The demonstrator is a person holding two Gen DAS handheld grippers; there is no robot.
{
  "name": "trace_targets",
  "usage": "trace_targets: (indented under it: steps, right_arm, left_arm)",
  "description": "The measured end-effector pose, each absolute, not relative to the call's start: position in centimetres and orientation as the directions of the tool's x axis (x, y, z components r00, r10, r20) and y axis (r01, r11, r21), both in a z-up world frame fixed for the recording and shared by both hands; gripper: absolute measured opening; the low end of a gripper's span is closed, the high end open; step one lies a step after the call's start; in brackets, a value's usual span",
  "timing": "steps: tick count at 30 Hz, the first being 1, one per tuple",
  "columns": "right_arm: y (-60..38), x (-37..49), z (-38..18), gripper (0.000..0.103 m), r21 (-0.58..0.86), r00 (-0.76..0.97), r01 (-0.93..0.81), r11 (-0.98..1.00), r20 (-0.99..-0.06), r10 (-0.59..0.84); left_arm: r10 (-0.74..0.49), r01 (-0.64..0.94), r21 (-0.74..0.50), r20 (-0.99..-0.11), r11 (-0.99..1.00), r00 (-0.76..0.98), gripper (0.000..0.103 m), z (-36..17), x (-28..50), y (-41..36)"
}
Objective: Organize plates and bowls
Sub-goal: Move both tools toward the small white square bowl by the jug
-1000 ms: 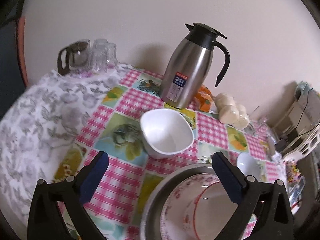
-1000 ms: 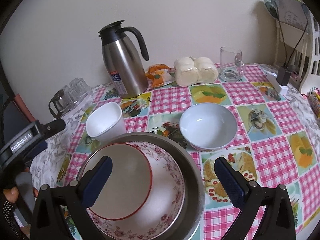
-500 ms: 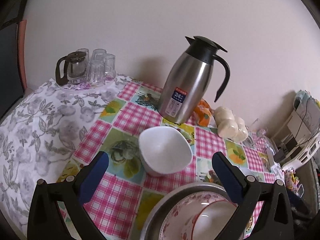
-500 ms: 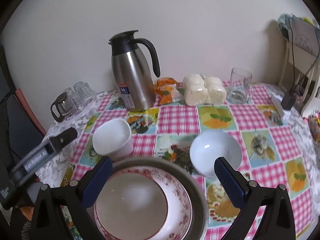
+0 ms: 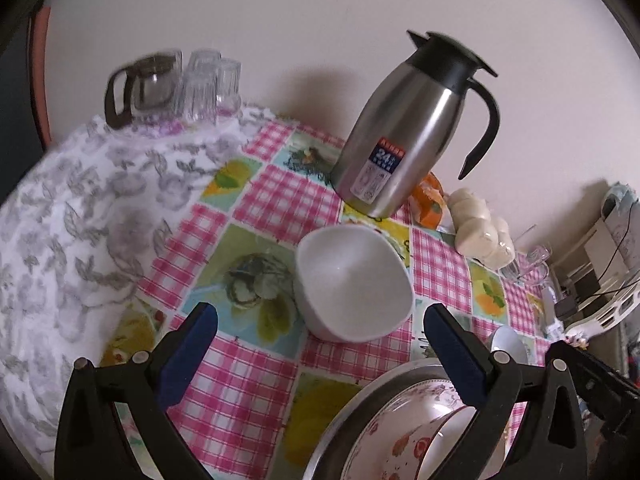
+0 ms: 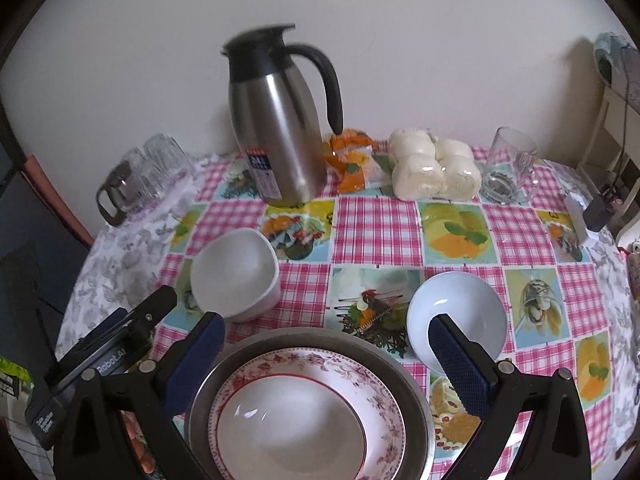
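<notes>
A white squarish bowl (image 5: 354, 282) stands on the checked tablecloth, also in the right wrist view (image 6: 236, 272). My left gripper (image 5: 320, 344) is open and empty, just in front of it. A steel basin (image 6: 416, 392) holds a floral plate (image 6: 384, 400) with a red-rimmed bowl (image 6: 292, 424) inside; the stack shows at the lower right of the left wrist view (image 5: 352, 428). My right gripper (image 6: 326, 354) is open and empty above this stack. A pale blue bowl (image 6: 460, 312) sits to the right of the stack.
A steel thermos jug (image 6: 276, 128) stands at the back by the wall. Beside it lie an orange snack bag (image 6: 352, 156), wrapped buns (image 6: 432, 168) and a glass mug (image 6: 512, 164). A glass pot and tumblers (image 5: 172, 84) stand far left.
Both grippers have come closer to the table after pulling back. The white bowl looms larger between my left fingers. The dishes have not moved.
</notes>
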State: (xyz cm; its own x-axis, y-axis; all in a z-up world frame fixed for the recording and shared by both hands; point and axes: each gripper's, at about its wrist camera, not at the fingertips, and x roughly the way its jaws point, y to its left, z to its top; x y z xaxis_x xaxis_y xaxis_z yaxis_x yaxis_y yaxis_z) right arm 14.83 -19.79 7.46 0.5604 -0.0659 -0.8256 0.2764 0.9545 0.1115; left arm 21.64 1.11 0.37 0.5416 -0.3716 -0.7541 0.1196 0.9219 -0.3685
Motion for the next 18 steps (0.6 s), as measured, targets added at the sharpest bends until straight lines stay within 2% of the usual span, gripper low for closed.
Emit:
trace_targets:
  steps: [2,5,7,11,13,15,18]
  right_arm:
    - [-19.9,15.8,7.0,0.102,0.111,0.540,0.274,0.955,-0.840,-0.058]
    - [-19.9,17.4,6.2,0.091,0.093,0.506,0.264,0.960,-0.861,-0.056]
    - [-19.8,18.7,5.6,0.080,0.085,0.484,0.258,0.963,-0.873,-0.053]
    - [-19.4,21.0,4.6,0.072,0.094,0.461,0.230,0.969,-0.887,-0.023]
    - [-19.1,22.1,4.0,0.061,0.087,0.439,0.213,0.973,-0.898,-0.016]
    - [-18.7,23.2,3.0,0.055,0.075,0.414,0.202,0.976,-0.910,-0.016]
    - [-18.2,24.3,2.1,0.054,0.078,0.393,0.191,0.978,-0.920,-0.003]
  left_arm:
    - [-0.392,0.109,-0.396,-0.758,0.912,0.521,0.102,-0.3,22.3,1.3]
    - [-0.388,0.100,-0.395,-0.767,0.913,0.511,0.101,-1.0,23.0,1.4]
    - [-0.384,0.087,-0.397,-0.771,0.913,0.508,0.097,-1.5,23.6,1.6]
    - [-0.407,0.069,-0.431,-0.771,0.900,0.490,0.095,-2.6,24.5,2.0]
    - [-0.414,0.068,-0.438,-0.770,0.896,0.486,0.081,-2.9,24.8,1.8]
    - [-0.418,0.076,-0.438,-0.772,0.896,0.479,0.078,-3.1,25.2,1.4]
    - [-0.434,0.086,-0.449,-0.772,0.890,0.465,0.075,-3.7,25.6,0.9]
